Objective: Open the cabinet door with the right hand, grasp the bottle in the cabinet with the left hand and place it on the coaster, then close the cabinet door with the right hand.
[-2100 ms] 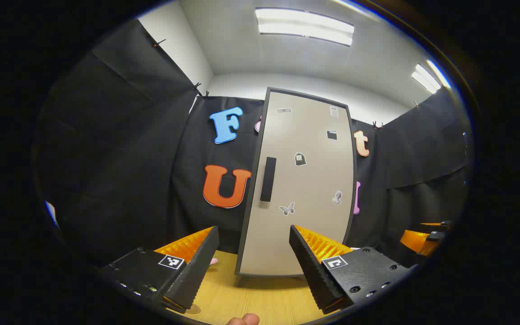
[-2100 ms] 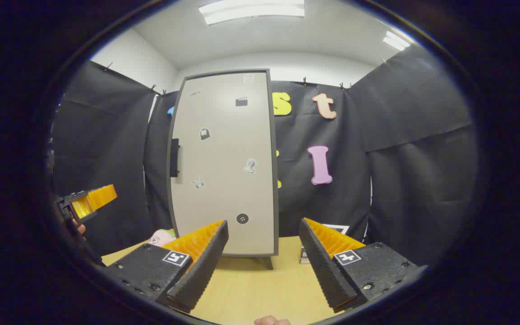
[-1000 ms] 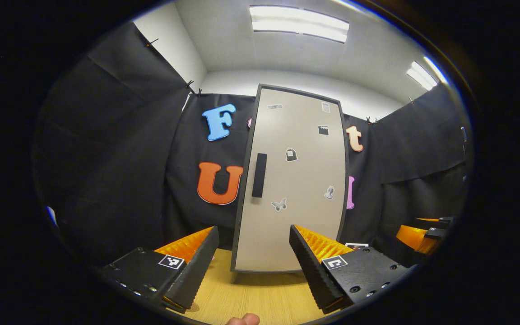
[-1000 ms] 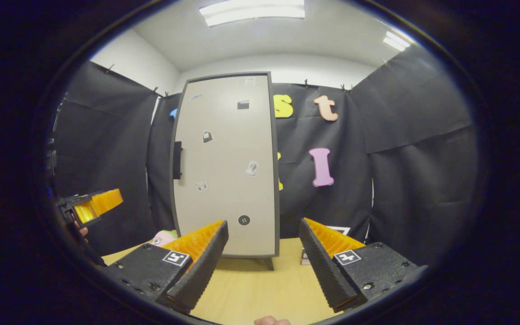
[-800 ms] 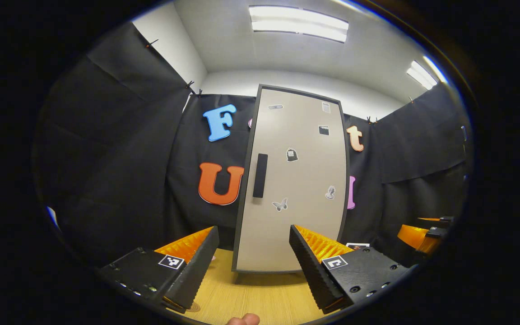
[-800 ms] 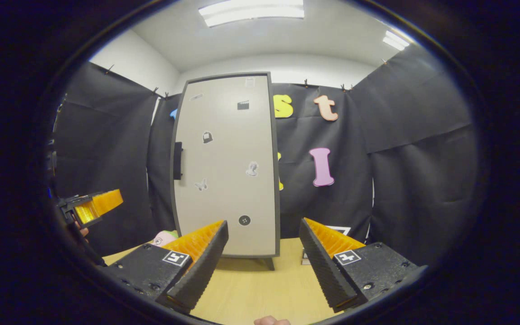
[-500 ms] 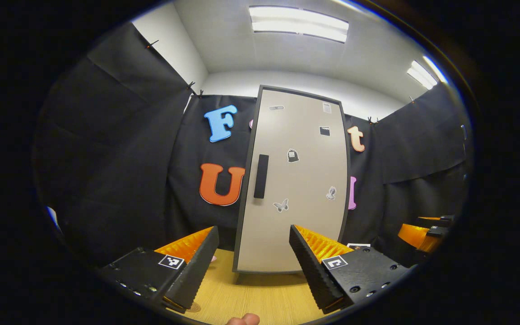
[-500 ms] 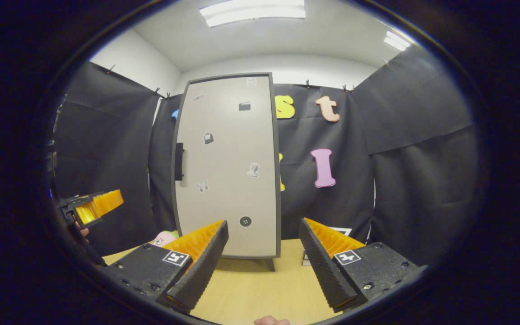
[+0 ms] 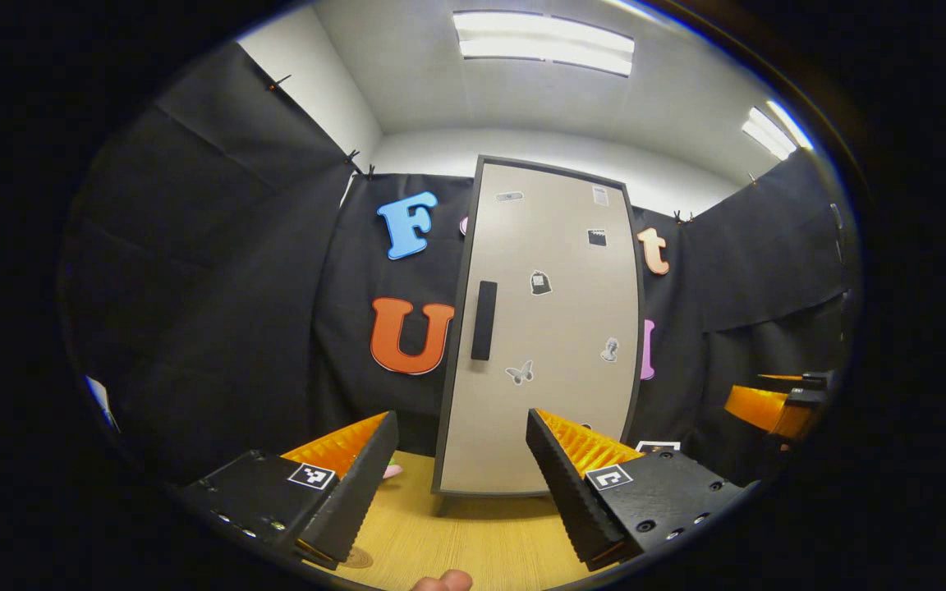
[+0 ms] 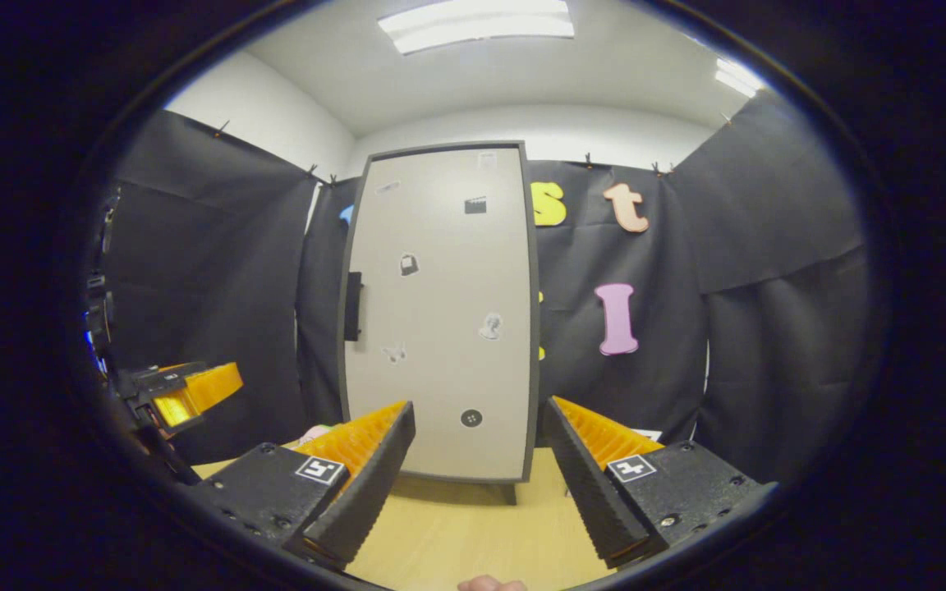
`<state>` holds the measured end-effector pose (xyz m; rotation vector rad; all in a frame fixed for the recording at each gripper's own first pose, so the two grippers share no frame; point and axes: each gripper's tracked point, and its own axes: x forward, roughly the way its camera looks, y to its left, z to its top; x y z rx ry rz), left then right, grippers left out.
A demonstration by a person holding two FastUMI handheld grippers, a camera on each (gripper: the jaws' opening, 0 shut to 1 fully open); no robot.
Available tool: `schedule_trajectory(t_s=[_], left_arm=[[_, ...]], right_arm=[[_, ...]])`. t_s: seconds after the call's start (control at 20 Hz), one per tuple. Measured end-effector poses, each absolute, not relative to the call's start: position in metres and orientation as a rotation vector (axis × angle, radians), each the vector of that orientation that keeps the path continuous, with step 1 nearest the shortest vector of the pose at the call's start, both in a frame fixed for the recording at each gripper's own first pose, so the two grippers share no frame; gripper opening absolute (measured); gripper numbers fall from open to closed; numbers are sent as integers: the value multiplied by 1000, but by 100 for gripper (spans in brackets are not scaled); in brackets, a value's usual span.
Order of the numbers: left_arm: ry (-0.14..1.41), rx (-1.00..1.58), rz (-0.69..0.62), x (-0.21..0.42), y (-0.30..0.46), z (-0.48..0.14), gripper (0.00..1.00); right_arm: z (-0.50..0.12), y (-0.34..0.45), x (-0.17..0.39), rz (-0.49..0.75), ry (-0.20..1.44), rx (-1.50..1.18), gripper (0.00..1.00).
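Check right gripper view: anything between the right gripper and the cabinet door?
Nothing: just bare wooden tabletop between the open right gripper and the shut cabinet door, as the right gripper view shows.

Left tool [image 9: 462,460], right tool [image 10: 479,450], black screwed housings, square markers

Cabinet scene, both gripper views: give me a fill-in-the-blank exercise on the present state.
1. The tall beige cabinet door is ___.
2. Its black vertical handle sits near the door's ___ edge.
3. The left gripper and the right gripper are both ___.
4. The cabinet stands on a light ___ table.

Missing words: closed; left; open; wooden
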<state>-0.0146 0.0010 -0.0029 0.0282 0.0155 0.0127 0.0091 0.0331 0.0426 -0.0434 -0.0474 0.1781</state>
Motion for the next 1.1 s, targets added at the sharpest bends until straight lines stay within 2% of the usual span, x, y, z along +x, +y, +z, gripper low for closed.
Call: schedule_trajectory(t_s=[0.5,0.75,1.1], left_arm=[[48,39,6,-39,8,-21,95],[71,43,5,-45,16,-28,95],[89,47,40,-44,36,-30,95]], right_arm=[[101,117,89,434,-31,-37,100],[110,181,138,545,8,-29,100],[102,233,205,569,71,-17,100]])
